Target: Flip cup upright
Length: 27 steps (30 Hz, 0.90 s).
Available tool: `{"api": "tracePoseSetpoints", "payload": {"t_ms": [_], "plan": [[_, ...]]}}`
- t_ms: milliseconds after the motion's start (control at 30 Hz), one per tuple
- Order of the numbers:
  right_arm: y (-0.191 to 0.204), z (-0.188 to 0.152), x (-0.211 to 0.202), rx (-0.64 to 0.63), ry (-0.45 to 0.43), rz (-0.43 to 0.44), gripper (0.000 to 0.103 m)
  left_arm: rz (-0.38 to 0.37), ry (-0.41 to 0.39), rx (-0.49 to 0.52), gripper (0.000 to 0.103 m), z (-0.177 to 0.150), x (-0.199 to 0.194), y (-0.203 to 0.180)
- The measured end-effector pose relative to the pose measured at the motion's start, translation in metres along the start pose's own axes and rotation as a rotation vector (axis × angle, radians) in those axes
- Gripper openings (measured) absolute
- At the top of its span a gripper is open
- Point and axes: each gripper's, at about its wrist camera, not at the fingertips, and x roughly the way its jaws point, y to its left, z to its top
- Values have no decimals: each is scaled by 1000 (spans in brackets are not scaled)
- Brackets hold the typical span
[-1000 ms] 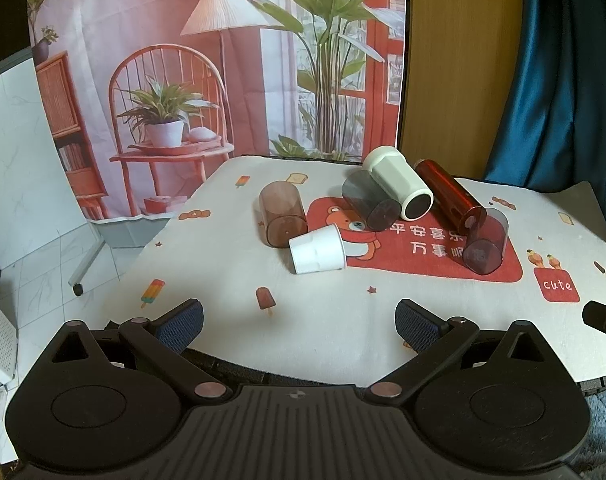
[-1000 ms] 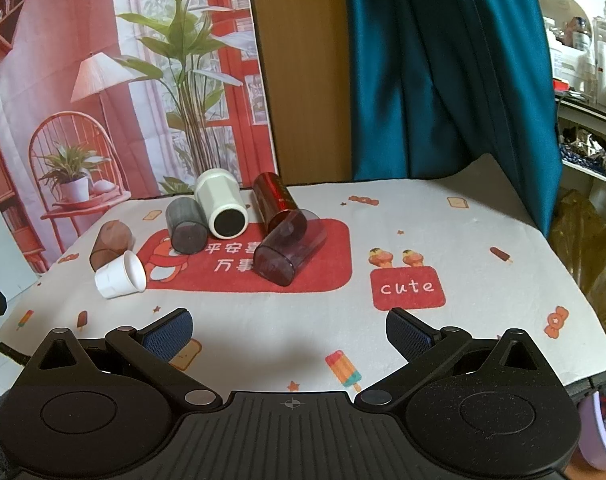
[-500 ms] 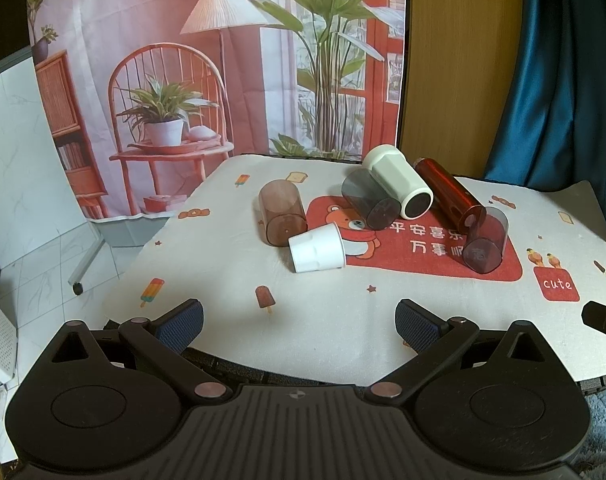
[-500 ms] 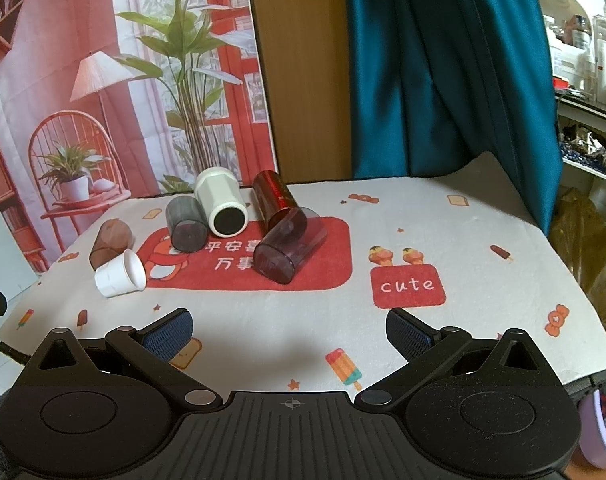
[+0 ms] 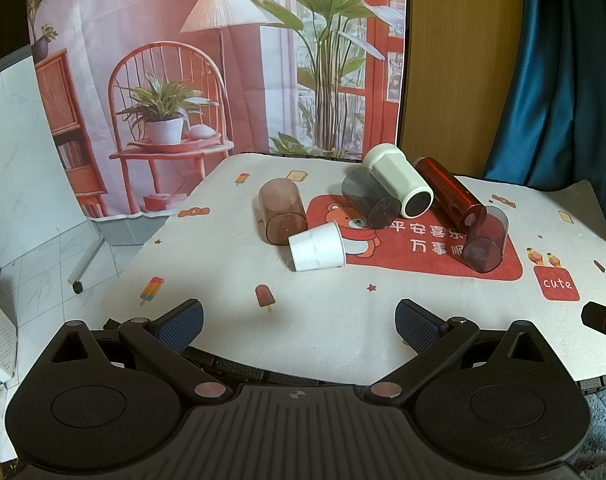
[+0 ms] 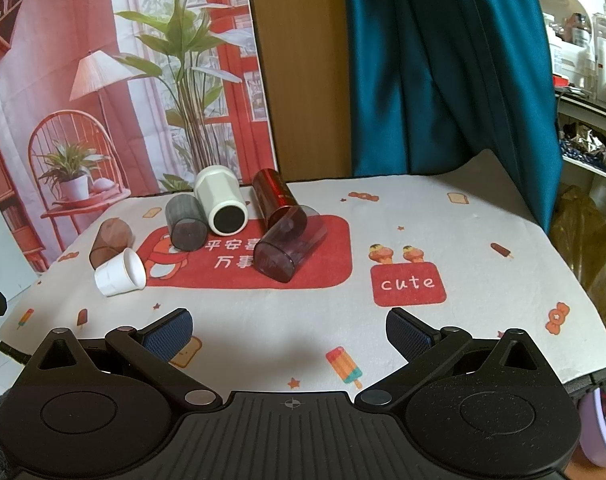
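Observation:
Several cups lie on their sides on the table mat (image 5: 327, 320). In the left wrist view: a small white cup (image 5: 318, 247), a brown clear cup (image 5: 282, 212), a grey clear cup (image 5: 370, 200), a cream cup (image 5: 399, 185), a red tube cup (image 5: 449, 191) and a purple clear cup (image 5: 485, 245). They also show in the right wrist view: white (image 6: 119, 272), brown (image 6: 110, 240), grey (image 6: 185, 222), cream (image 6: 220, 200), red (image 6: 273, 194), purple (image 6: 289, 249). My left gripper (image 5: 299, 320) and right gripper (image 6: 289, 330) are open and empty, near the front edge.
A printed backdrop (image 5: 207, 60) hangs behind the table, with a wooden panel (image 5: 459, 60) and blue curtain (image 6: 435, 68) to the right. The floor drops off left of the mat (image 5: 35, 272). Shelves with bottles (image 6: 583, 48) stand at far right.

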Motion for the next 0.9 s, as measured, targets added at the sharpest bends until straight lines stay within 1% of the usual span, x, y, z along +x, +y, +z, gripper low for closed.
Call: {"api": "tracePoseSetpoints", "payload": {"t_ms": [167, 367, 567, 733, 800, 900], "plan": [[0, 0, -1, -3, -5, -1, 103, -2, 2, 1, 103, 0, 0, 0], [-2, 8, 1, -2, -20, 1, 103, -15, 8, 6, 103, 3, 3, 1], [-11, 17, 12, 39, -59, 9, 103, -4, 9, 39, 103, 10, 19, 3], [-12, 20, 38, 45, -5, 6, 103, 19, 1, 96, 103, 29, 52, 5], [-9, 19, 46, 37, 15, 12, 103, 14, -14, 113, 103, 38, 70, 6], [-5, 15, 59, 30, 57, 21, 103, 27, 9, 129, 102, 52, 102, 7]]}}
